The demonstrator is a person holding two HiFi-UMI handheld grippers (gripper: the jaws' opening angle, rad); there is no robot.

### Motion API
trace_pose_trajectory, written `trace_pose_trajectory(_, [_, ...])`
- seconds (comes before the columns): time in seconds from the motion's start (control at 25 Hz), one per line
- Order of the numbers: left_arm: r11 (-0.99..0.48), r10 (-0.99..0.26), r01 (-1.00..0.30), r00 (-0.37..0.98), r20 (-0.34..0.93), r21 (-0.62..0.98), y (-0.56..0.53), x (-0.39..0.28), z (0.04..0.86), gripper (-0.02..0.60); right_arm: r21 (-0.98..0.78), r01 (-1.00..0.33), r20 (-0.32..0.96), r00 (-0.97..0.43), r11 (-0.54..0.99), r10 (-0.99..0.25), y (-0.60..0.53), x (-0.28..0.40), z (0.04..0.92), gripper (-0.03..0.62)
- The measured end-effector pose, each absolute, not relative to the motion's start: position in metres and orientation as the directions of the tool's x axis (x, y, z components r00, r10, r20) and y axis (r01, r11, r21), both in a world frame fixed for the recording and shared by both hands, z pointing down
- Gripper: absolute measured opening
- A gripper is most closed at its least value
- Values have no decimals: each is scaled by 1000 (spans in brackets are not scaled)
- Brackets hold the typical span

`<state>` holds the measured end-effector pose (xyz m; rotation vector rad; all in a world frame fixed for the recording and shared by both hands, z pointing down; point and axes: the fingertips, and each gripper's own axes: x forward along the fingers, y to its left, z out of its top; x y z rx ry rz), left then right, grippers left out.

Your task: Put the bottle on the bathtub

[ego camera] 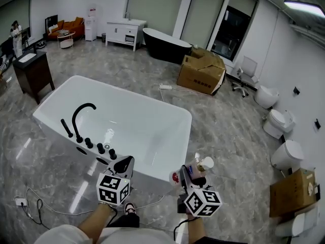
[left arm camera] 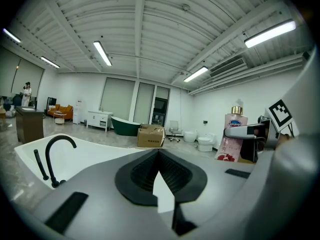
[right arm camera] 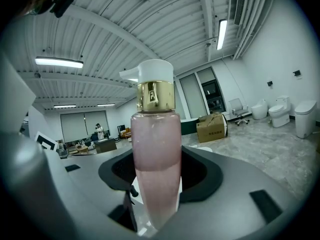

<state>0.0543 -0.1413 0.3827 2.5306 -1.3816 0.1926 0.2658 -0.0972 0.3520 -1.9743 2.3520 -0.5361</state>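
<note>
A pink bottle (ego camera: 197,170) with a gold collar and white pump top is upright in my right gripper (ego camera: 192,174), which is shut on it just off the near right corner of the white bathtub (ego camera: 167,113). In the right gripper view the bottle (right arm camera: 155,149) fills the middle between the jaws, and the right gripper (right arm camera: 155,189) clamps its lower body. My left gripper (ego camera: 124,162) hovers at the tub's near rim beside the black faucet (ego camera: 81,117), shut and holding nothing. The left gripper view shows the left gripper (left arm camera: 159,156), the faucet (left arm camera: 54,156) and the bottle (left arm camera: 233,134).
A row of black knobs (ego camera: 99,147) lines the tub's near rim. A cardboard box (ego camera: 201,70) and a black tub (ego camera: 165,44) stand behind. Toilets (ego camera: 278,122) line the right wall, with another box (ego camera: 292,192). A dark cabinet (ego camera: 33,72) stands left; a cable (ego camera: 30,200) lies on the floor.
</note>
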Motion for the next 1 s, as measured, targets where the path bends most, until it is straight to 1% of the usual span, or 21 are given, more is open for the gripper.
trace_pose_trajectory(0.4, [-525,-797,-834,552,246,170,-188,64,389,3,-257,-957,186,-183,132,-965,-140,273,347,238])
trace_pose_trajectory(1.0, [-535,-793,-831,556,250,152,-256,59,394,3,-244,-962,152,-159,119,-975,-207,271,347,235])
